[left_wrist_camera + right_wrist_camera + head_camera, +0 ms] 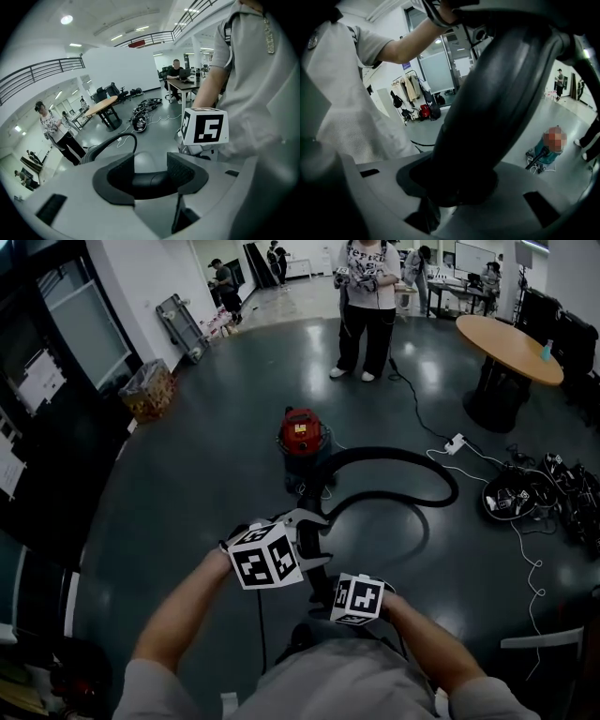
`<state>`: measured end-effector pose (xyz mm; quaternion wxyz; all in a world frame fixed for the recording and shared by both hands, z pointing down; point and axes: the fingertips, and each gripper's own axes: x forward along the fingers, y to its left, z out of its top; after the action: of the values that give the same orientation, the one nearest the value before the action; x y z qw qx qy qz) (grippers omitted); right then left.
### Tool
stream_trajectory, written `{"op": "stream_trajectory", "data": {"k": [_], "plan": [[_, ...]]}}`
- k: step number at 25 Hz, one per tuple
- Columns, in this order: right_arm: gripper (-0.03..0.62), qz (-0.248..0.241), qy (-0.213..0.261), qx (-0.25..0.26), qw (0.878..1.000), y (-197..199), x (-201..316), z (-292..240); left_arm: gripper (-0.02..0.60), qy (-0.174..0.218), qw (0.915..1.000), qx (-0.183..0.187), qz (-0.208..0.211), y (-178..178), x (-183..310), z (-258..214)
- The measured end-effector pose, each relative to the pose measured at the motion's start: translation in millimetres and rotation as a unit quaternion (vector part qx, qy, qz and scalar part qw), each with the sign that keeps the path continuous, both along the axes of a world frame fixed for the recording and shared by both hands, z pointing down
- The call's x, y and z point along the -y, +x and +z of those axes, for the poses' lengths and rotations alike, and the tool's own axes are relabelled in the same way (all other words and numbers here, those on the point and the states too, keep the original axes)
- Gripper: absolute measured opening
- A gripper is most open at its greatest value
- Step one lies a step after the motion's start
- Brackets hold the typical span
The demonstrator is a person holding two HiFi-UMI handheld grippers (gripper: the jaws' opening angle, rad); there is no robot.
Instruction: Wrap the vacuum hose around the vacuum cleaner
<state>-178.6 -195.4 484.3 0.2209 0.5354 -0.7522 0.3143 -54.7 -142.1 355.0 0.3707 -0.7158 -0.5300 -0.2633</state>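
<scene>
The vacuum hose (394,452) was nearest at the two grippers, just in front of the person's body. The right gripper (454,185) was clamped on a thick, dark, smooth part of it, and in the right gripper view that part rose from the jaws up and to the right. Just beyond, the left gripper (150,164) had its jaws standing apart, with a dark rounded stretch of hose low between the pads; no firm press on it showed. The marker cubes on both grippers bore only black-and-white square patterns, with no readable words.

From the grippers the hose ran away from the person, then bent right into a flat loop on the dark floor. The loop's long axis lay across the head view, and its far run curved back left to the foot of the vacuum cleaner (302,439). That red-topped canister stood upright beyond the grippers, left of the loop. A pale label (300,427) on its top was too small to read.

Farther right lay a white power strip (457,442) and a tangle of cables (511,495). Beyond them stood a person in a white top (367,306) and a round wooden table (511,348).
</scene>
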Motion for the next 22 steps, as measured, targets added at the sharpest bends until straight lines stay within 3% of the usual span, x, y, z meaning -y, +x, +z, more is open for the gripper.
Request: {"op": "stream_trajectory", "data": {"k": [5,10,17,20,22], "plan": [[0.118,-0.027,0.007,0.017,0.999,-0.5,-12.2,1.6,0.229,0.025,0.9991,-0.004,0.033,-4.2,-4.7,-15.1],[0.118,-0.061,0.014,0.040,0.997,3.8,-30.4,-9.3,0.278,0.116,0.9892,-0.041,0.080,-1.7,-3.2,-16.0],[0.118,-0.067,0.018,0.056,0.996,16.6,-58.5,-49.4,0.278,0.112,0.9811,-0.078,0.137,-5.0,-32.3,-41.5],[0.118,-0.040,0.013,0.051,0.998,19.5,-62.7,-60.1,0.281,0.117,0.9688,-0.097,0.195,-12.4,-43.0,-44.2],[0.118,-0.020,-0.006,0.053,0.998,21.7,-66.5,-59.6,0.281,0.139,0.9515,-0.116,0.249,-13.7,-49.3,-43.4]]}}
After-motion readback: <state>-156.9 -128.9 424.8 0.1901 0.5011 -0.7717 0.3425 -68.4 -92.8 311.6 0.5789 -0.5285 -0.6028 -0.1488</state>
